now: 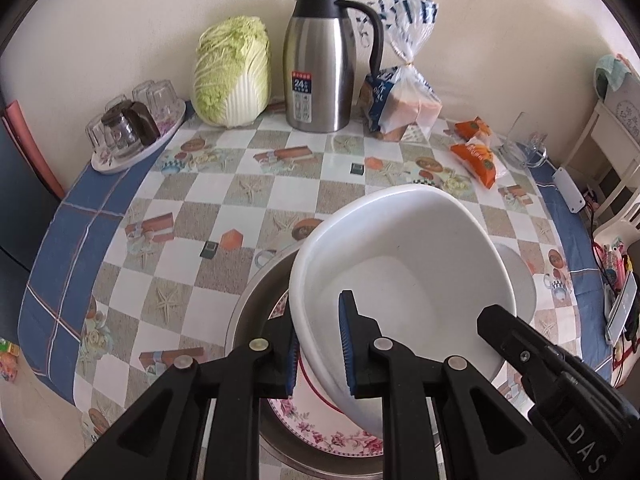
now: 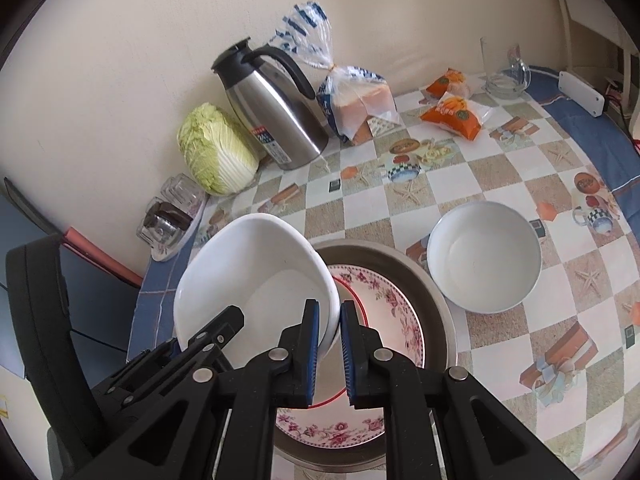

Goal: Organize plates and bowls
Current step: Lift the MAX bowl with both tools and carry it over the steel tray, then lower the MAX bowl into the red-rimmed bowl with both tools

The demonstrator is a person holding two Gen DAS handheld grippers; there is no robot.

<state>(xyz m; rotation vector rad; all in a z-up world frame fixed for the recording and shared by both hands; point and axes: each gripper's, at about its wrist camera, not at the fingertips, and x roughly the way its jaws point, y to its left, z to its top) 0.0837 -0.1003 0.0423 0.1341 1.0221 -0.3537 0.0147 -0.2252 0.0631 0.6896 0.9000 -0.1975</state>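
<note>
A white bowl (image 1: pixel 404 276) is held tilted above a floral plate (image 1: pixel 324 432) that lies in a steel basin (image 1: pixel 256 292). My left gripper (image 1: pixel 318 348) is shut on the bowl's left rim. My right gripper (image 2: pixel 330 354) is shut on the same bowl (image 2: pixel 248 284) at its right rim; its body shows in the left wrist view at the lower right. The floral plate (image 2: pixel 384 308) and basin (image 2: pixel 436 292) sit under it. A second white bowl (image 2: pixel 484 256) stands on the table to the right of the basin.
At the back stand a cabbage (image 1: pixel 232 72), a steel thermos jug (image 1: pixel 320 60), a bread bag (image 1: pixel 404 100), orange snack packets (image 1: pixel 476 152) and a glass mug (image 1: pixel 524 144). A tray of glasses (image 1: pixel 132 128) is at the left edge.
</note>
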